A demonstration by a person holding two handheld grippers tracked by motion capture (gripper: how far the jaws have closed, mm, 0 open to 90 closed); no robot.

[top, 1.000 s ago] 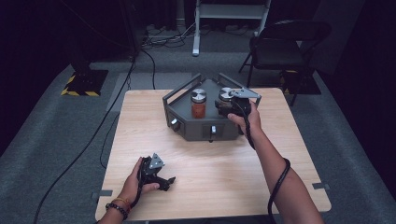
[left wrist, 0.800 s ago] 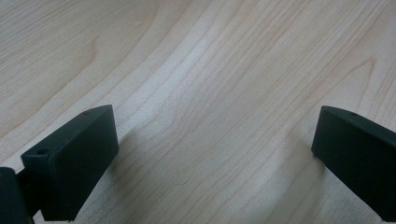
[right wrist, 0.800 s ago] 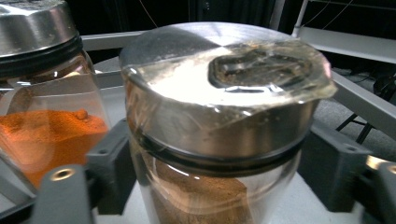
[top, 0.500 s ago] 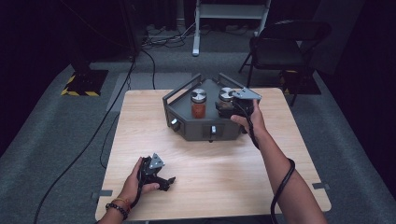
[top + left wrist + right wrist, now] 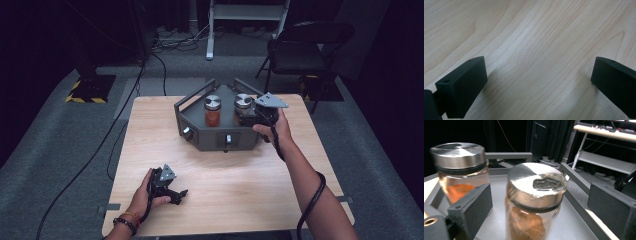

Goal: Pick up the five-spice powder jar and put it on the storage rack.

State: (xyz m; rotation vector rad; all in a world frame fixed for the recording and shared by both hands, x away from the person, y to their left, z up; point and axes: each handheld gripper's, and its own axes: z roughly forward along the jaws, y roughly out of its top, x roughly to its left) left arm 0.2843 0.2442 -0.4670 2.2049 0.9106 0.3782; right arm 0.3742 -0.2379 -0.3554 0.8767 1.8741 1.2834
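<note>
Table: we saw a pale wooden table top (image 5: 240, 185) with fine wavy grain, smooth and matt.
Rack: the grey angular metal-looking rack (image 5: 210, 137) looked painted, smooth and dull.
Near jar: we noted a clear glass jar of brown powder (image 5: 534, 220), glossy, with a brushed steel lid that mirrored its surroundings.
Far jar: the clear glass jar of orange powder (image 5: 459, 182) had the same shiny metal lid.
Pads: the right gripper (image 5: 544, 207) and left gripper (image 5: 536, 85) wore black, matt, faintly grainy blocks.

We looked down from high on the whole table (image 5: 225, 200). The right gripper view sat close to the jars (image 5: 534, 202), which the high view shared; the left one faced bare wood closely.
</note>
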